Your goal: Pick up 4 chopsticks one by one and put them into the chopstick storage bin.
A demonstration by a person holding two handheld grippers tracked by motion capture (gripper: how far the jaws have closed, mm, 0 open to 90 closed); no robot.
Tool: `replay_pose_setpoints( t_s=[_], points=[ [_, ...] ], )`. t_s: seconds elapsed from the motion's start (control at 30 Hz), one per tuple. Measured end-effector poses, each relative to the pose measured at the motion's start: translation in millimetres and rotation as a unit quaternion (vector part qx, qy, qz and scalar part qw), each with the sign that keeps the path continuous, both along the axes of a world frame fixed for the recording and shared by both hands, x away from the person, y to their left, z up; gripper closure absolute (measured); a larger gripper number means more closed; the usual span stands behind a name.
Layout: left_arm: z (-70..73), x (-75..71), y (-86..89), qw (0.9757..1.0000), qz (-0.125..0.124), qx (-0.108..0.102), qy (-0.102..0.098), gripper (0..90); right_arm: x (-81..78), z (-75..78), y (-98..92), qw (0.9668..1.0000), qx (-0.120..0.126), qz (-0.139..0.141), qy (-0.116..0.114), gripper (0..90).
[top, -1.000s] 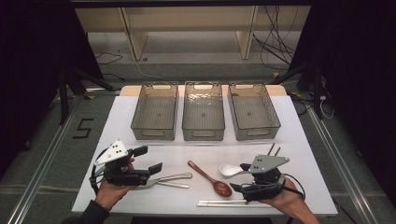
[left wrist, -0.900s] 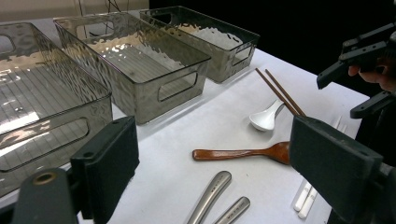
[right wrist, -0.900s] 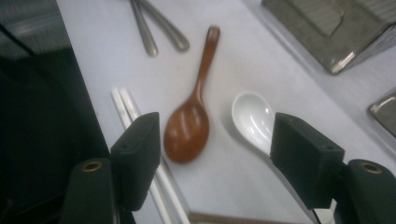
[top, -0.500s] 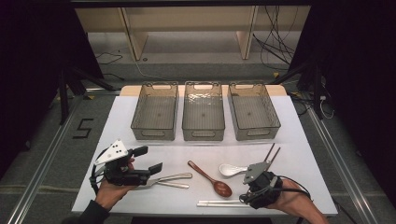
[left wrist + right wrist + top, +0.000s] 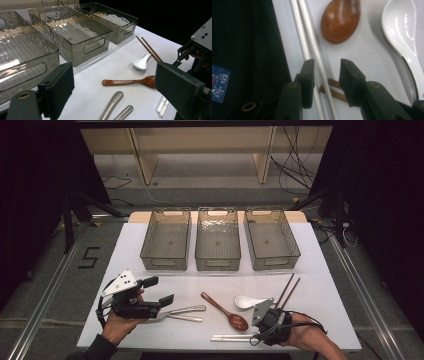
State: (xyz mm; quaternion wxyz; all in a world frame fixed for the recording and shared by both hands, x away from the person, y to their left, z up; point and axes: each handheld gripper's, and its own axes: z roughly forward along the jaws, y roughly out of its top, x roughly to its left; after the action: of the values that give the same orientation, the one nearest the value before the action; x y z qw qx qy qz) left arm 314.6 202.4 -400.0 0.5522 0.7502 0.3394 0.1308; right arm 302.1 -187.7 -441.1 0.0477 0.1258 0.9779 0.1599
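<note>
- Since the earlier frames, the right gripper [image 5: 266, 329] has dropped from beside the white ceramic soup spoon [image 5: 249, 302] onto the pair of slim white chopsticks [image 5: 232, 338]. Its jaws have just been closing, with the sticks between them.
- On the floor at the table's 9 o'clock, tape spells a "5" [image 5: 89, 257], the one readable mark.
- The left gripper [image 5: 159, 291] hovers at 7 o'clock, fingers spread wide and empty, above two steel utensil handles [image 5: 185, 313].
- Three smoky clear plastic bins [image 5: 150, 251] line the 12 o'clock side.
- A reddish-brown wooden spoon [image 5: 227, 312] lies mid-table. At its 3 o'clock are the soup spoon and the dark brown chopsticks [image 5: 287, 290].
- The white chopsticks lie side by side along the 6 o'clock edge. The right gripper's fingers [image 5: 308, 75] straddle them, narrowed but apparently not yet pinching.
- I judge the sticks light, stiff, smooth and prone to roll or scissor apart. A grip squarely across both, near mid-length, should hold them together.
- A blue patch [image 5: 219, 83] at 8 o'clock in the right gripper view carries print too small to read.
</note>
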Motion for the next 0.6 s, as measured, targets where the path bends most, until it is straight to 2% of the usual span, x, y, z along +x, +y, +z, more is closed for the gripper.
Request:
replay_pose_setpoints(
  t_s=[0.33,0.43,0.6],
  points=[
    [0.7,0.2,1.0,1.0,0.002,0.001,-0.001,15.3,1.2,-7.0,7.0,0.9992,-0.031,0.025,0.006,71.9],
    [1.5,-0.5,1.1,1.0,0.002,-0.004,-0.003,15.3,1.7,-8.7,8.4,0.9989,-0.035,0.032,0.005,73.1],
    [1.1,0.2,1.1,1.0,0.001,0.0,-0.002,15.3,1.8,-9.3,14.2,0.998,-0.042,0.046,0.001,75.9]
  ],
)
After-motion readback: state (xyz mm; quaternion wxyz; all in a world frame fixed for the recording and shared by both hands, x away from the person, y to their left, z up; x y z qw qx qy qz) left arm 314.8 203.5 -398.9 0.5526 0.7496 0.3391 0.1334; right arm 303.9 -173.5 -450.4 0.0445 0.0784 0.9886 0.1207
